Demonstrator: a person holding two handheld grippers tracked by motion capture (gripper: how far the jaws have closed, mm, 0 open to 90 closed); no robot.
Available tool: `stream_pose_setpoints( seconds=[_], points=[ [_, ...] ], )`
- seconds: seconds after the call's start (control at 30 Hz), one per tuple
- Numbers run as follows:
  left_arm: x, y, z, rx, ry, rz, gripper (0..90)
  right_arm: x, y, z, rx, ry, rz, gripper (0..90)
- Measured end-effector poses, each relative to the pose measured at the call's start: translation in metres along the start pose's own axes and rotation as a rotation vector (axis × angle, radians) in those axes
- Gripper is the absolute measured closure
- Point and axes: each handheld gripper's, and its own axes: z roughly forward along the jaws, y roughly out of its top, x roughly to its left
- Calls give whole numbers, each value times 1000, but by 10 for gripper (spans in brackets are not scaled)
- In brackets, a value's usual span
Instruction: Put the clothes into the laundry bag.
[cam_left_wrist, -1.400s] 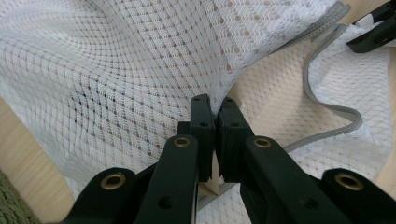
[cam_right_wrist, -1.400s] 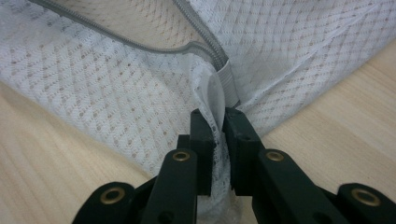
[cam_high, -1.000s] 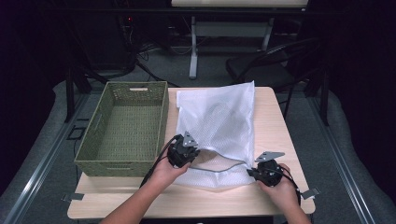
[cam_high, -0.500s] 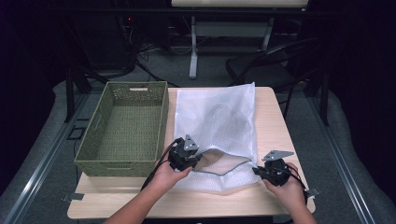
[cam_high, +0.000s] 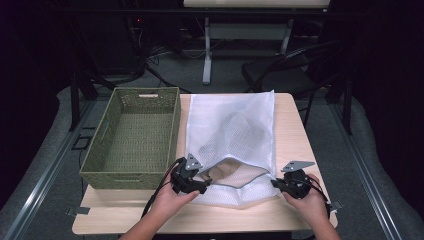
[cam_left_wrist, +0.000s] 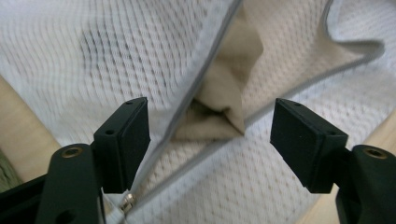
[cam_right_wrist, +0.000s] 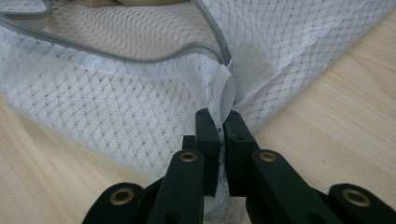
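Pale wooden table (cam_high: 300, 130) with a white mesh laundry bag (cam_high: 232, 125) lying unzipped between two hand-held grippers.

Left gripper (cam_left_wrist: 210, 128) has just been opening; its pads stand spread, pressing nothing, with the grey zipper edge (cam_left_wrist: 205, 60) and a fold of beige cloth (cam_left_wrist: 219, 109) just beyond them in the bag's mouth. Right gripper (cam_right_wrist: 220, 128) is pressed together, pinching the bag's corner at the zipper's end tab (cam_right_wrist: 225, 88). Beyond the left gripper stands a green woven basket (cam_high: 132, 137), just beside the bag.
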Motion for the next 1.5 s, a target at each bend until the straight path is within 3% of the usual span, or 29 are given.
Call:
stream_pose_setpoints(
  seconds=[0.2,0.47,0.67,0.83,1.17,1.3,1.5],
  points=[
    [0,-17,6,49,-33,-35,233,0,0,2,6,-5,0,867],
    [-4,-29,5,57,-8,-33,232,1,0,2,6,-5,-3,866],
    [-7,-38,7,92,20,-28,227,2,0,3,15,-6,-11,865],
    [-8,-39,10,108,41,-5,219,3,0,4,12,-7,-6,864],
    [-8,-41,15,146,17,-10,154,2,-1,5,18,3,-8,864],
    [-9,-42,17,145,14,-19,99,2,-1,5,23,0,-12,864],
    [-9,-43,18,123,19,-30,104,2,-1,6,25,-5,-14,864]
  ],
)
